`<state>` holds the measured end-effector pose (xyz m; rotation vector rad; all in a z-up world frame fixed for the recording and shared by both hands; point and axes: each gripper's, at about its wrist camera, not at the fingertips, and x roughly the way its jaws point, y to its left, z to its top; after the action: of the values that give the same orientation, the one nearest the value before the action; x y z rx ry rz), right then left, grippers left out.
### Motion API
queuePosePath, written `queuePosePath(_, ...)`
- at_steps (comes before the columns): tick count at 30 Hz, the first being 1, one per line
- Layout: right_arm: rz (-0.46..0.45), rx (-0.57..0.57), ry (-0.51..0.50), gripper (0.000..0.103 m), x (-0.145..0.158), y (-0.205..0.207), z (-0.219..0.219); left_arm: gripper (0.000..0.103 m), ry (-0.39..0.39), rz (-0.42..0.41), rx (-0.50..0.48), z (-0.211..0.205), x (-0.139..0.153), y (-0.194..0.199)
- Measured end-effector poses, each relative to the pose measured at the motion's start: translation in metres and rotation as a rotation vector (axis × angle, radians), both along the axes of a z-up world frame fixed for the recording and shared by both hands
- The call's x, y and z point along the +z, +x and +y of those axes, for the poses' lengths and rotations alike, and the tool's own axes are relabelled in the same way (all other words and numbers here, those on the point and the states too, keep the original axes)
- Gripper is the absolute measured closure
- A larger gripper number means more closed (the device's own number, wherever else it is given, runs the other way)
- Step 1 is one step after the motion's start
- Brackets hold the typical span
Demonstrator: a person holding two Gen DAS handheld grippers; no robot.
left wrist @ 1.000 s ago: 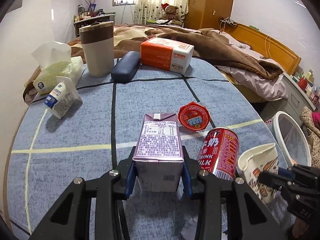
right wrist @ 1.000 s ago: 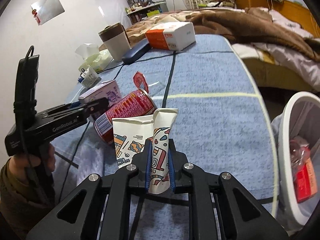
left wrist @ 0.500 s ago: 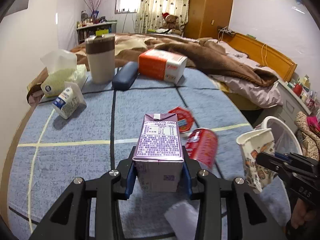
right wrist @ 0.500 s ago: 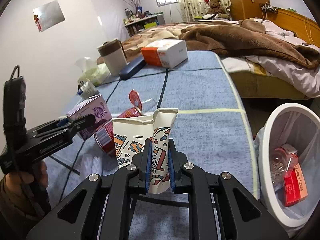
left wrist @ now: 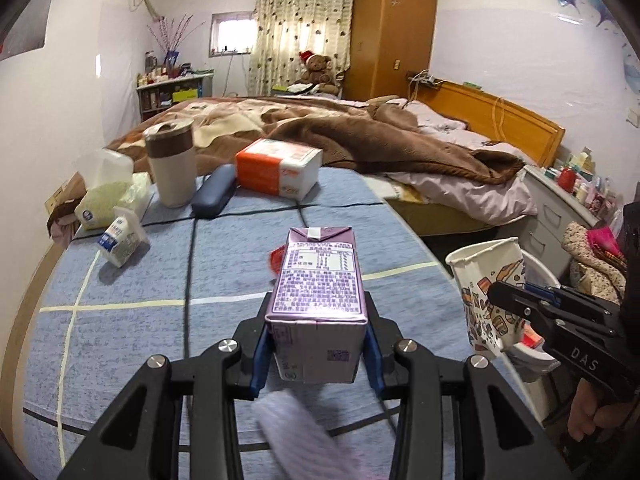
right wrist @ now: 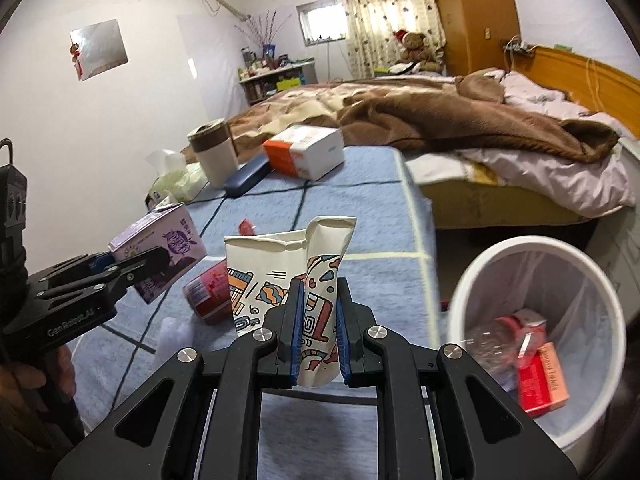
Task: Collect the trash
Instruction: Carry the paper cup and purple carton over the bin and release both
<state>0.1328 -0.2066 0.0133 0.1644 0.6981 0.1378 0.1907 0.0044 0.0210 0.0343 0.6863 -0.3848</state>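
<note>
The left gripper (left wrist: 316,354) has its fingers clamped on the lower sides of a purple drink carton (left wrist: 318,300), held upright and clear of the blue-clothed counter (left wrist: 120,320). The carton looks light and probably empty; its flat cardboard walls are fairly stiff yet would dent under a hard squeeze, so a hold on the two broad side faces near the base, as here, suits it. To its right, the right gripper (right wrist: 318,336) has its fingers pressed together on a patterned paper cup (right wrist: 288,280), whose wall is pinched flat and creased between them. That cup is soft and nearly weightless; a pinch on the wall is enough.

The left wrist view shows the carton's printed label and the cup's open rim from the side, but only a sliver of the white bin. The right wrist view opens up the white trash bin (right wrist: 480,264) just off the counter's edge, with a red box and clear plastic already in it, and a red can (right wrist: 208,292) lying on the counter, which the carton hides in the other view.
</note>
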Motion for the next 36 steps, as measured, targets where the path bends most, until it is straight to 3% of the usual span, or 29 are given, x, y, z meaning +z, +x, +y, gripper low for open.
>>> queuePosePath(21,-0.076,-0.209,-0.057,0.088,0.014,-0.033,-0.091,0.063,0.0,-0.034,-0.202,-0.118,0.013,-0.031)
queuePosePath(36,0.004,-0.342,-0.107,0.088,-0.01,-0.037,-0.156,0.063,0.036,0.033,-0.355,-0.212,-0.015,-0.038)
